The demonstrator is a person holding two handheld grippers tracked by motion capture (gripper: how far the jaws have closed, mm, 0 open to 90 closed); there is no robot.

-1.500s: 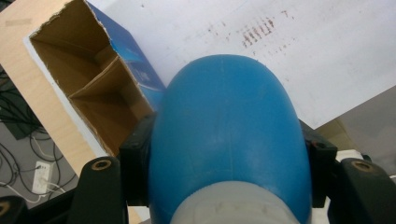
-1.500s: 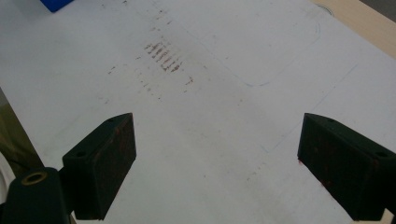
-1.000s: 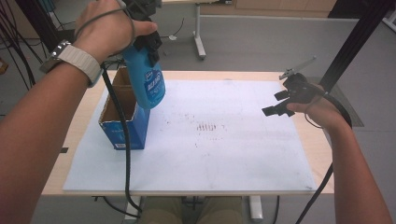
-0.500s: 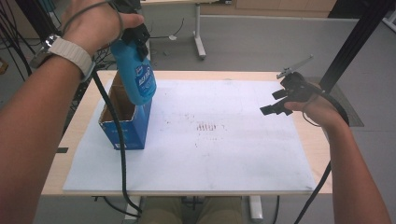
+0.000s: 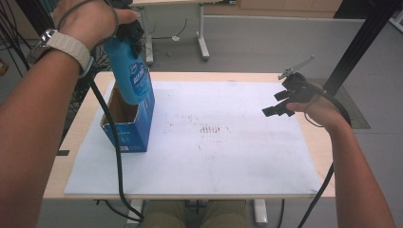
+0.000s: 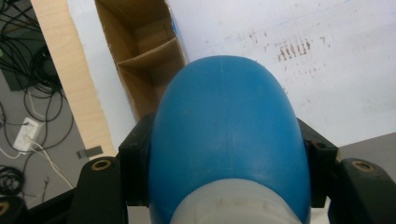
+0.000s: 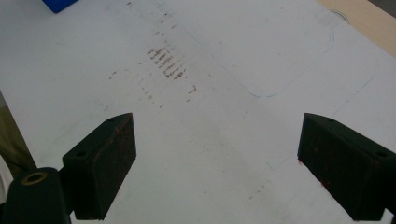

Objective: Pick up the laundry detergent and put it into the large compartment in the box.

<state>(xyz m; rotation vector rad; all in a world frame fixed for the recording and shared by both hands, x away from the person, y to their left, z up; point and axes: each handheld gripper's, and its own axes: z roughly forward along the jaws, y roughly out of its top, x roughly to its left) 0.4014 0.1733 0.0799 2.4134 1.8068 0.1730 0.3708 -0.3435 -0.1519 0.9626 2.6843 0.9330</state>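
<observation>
Left side first: the left gripper (image 5: 129, 29) has gone up over the last sec, and the blue bottle (image 5: 133, 76) with it — its base was sunk in the open box (image 5: 127, 124), now it hangs just above the box mouth, barely clear of the rim. So I'd say it's a take-out, lift nearly done; next it needs carrying sideways w/o clipping the cardboard. Jaws pinch the bottle high up near the neck, one on each side.

Bottle (image 6: 224, 140): smooth glossy plastic, rounded shoulder, pale collar, printed label. Box: blue print outside, raw brown card inside, a divider across it.

Middle: white mat (image 5: 228, 161), matte, scuffed w/ reddish rub marks.

Right: right gripper (image 5: 280, 103) hasn't budged — hovers over the mat's right edge, jaws spread wide, nothing in them.
</observation>
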